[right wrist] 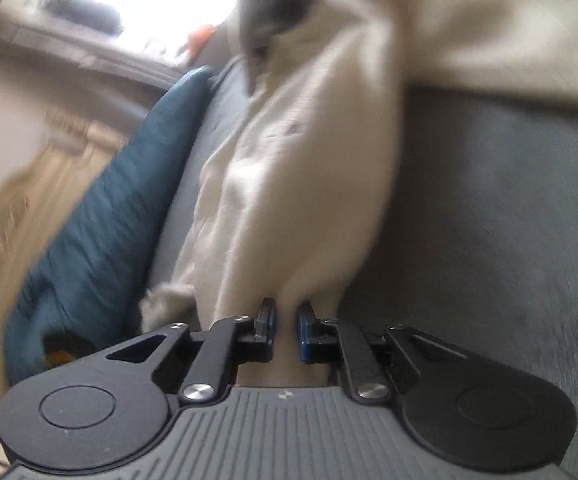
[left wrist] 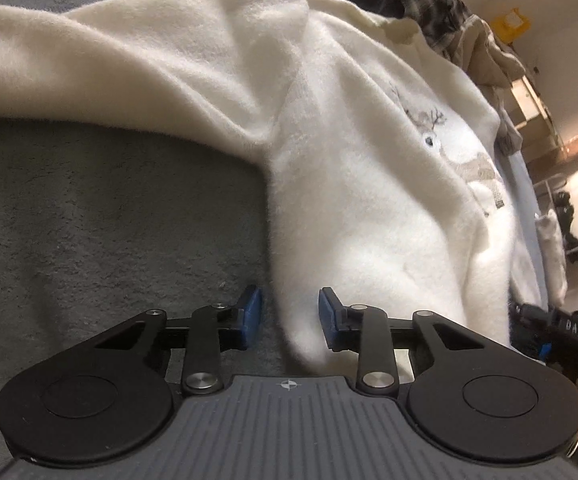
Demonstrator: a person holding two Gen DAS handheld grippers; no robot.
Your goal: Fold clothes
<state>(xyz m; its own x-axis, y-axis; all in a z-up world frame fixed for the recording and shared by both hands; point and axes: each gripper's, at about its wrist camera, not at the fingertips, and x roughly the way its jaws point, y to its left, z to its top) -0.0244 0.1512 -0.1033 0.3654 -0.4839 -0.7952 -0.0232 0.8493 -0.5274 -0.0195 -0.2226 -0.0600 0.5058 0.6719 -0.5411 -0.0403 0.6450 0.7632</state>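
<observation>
Jaws of both grippers straddle the cream sweater hem; nothing legible.

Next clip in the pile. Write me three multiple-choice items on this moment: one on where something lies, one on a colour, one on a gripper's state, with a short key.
1. Where does the sweater lie?
A. on a grey blanket
B. in a basket
C. on a hanger

2. What colour is the cushion beside the sweater in the right wrist view?
A. red
B. teal
C. yellow

3. How does the right gripper stand?
A. wide open above bare blanket
B. shut with nothing in it
C. closed on a bunch of sweater fabric

Key: A, the cream sweater spreads across grey fabric; B, the cushion is blue-green; C, cream cloth runs down between the narrow pads.
</observation>
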